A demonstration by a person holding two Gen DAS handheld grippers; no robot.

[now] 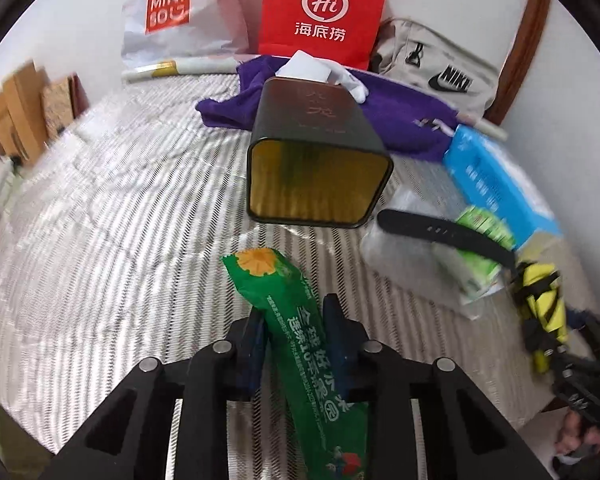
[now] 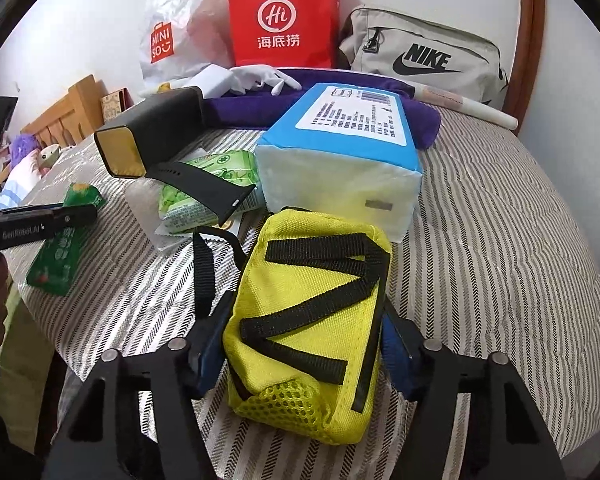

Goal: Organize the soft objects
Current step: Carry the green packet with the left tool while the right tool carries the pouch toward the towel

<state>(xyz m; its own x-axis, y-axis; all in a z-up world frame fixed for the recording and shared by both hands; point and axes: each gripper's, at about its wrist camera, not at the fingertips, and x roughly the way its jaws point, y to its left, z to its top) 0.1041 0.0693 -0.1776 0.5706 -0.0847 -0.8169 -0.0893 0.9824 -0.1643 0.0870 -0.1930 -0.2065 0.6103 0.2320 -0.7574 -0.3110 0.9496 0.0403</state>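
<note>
The left gripper (image 1: 296,336) has its two fingers closed in on a green packet (image 1: 300,340). The packet is long and thin. Its long side runs straight ahead, the same way the fingers point, and its top end with the orange flower sticks out past the tips. One finger sits on each side of it, close against it, so it looks held.

Right in front of the packet lies a dark tin (image 1: 320,152) on its side. Its open gold mouth faces the gripper. The packet's tip points almost at that mouth, with a gap of bed (image 1: 100,200) between them. I think a push straight ahead would bring the packet toward the tin.

The right gripper (image 2: 304,344) has its fingers about half open, one on each side of a yellow pouch (image 2: 308,320) with black straps. The blue pads touch the pouch's sides, so it seems gripped. The pouch's long side also runs away from the gripper. Its far end touches a blue tissue pack (image 2: 340,160).

A black strap (image 2: 204,184) lies between the tin and the pouch, on top of a small green wipes pack (image 2: 204,196).

The left hand is nearer the tin. The right hand is nearer the tissue pack.
</note>
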